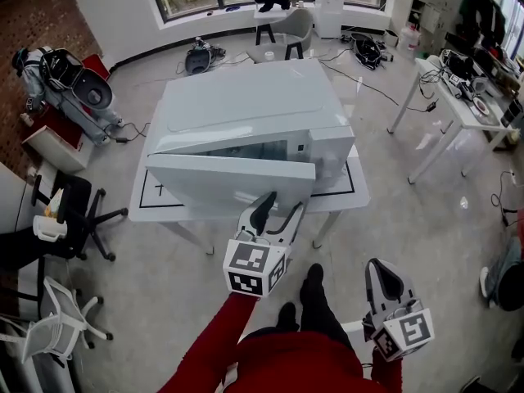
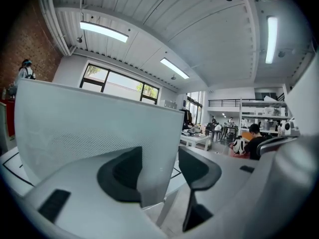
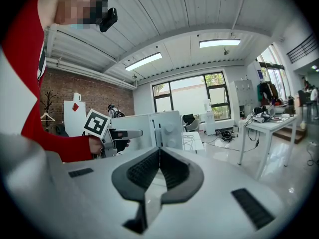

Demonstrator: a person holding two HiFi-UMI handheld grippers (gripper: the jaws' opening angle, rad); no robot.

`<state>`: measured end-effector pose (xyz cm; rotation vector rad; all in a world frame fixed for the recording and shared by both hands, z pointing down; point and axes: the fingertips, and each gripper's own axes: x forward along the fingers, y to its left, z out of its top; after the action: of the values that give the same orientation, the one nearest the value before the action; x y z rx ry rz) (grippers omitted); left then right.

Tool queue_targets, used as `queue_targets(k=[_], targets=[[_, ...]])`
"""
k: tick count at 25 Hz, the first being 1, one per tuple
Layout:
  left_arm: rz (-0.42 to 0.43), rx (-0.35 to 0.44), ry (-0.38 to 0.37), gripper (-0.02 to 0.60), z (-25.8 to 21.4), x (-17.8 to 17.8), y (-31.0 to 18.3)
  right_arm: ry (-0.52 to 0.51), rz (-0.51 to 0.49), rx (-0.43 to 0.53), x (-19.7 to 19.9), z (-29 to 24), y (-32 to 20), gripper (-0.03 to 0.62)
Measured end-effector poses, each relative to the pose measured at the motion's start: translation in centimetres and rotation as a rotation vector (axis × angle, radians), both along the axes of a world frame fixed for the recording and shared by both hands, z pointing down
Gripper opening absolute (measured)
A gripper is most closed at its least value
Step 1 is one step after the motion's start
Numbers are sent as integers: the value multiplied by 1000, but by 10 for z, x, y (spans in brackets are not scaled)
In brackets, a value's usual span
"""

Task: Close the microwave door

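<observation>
White jaws with dark pads on the left gripper point(image 1: 275, 206) point(image 2: 159, 169) stand apart, one on each side of the free edge of the door point(image 1: 230, 178) point(image 2: 99, 129). In the left gripper view the left pad lies against the panel while the right pad sits just clear of it. The door is ajar, swung out from the front of the microwave point(image 1: 246, 105) with the gap widest toward the right. The microwave stands on a white table point(image 1: 144, 196) marked with black lines. A red sleeve point(image 1: 211, 344) leads back from the left gripper. The right gripper point(image 1: 385, 273) point(image 3: 158, 169) hangs low at the person's right side, well apart from the table, its jaws pressed together with nothing between them. Its view looks across at the left gripper point(image 3: 106, 133) and the microwave point(image 3: 160, 128). Grey floor surrounds the table, with a black chair point(image 1: 78, 211) to the left and a white desk point(image 1: 446, 109) to the right.
</observation>
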<state>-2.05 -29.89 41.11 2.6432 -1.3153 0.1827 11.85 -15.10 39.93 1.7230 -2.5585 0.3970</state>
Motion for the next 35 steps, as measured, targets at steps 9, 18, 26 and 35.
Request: queue_targets(k=[9, 18, 26, 35], targets=[[-52, -5, 1, 192, 0, 0, -33, 45, -32, 7, 6, 4, -33, 14], [-148, 16, -46, 165, -1, 1, -45, 27, -66, 12, 9, 2, -56, 14], [-209, -24, 8, 97, -4, -10, -49, 41, -92, 0, 5, 2, -68, 14], [-266, -15, -8, 69, -6, -13, -56, 28, -89, -10, 11, 3, -71, 14]])
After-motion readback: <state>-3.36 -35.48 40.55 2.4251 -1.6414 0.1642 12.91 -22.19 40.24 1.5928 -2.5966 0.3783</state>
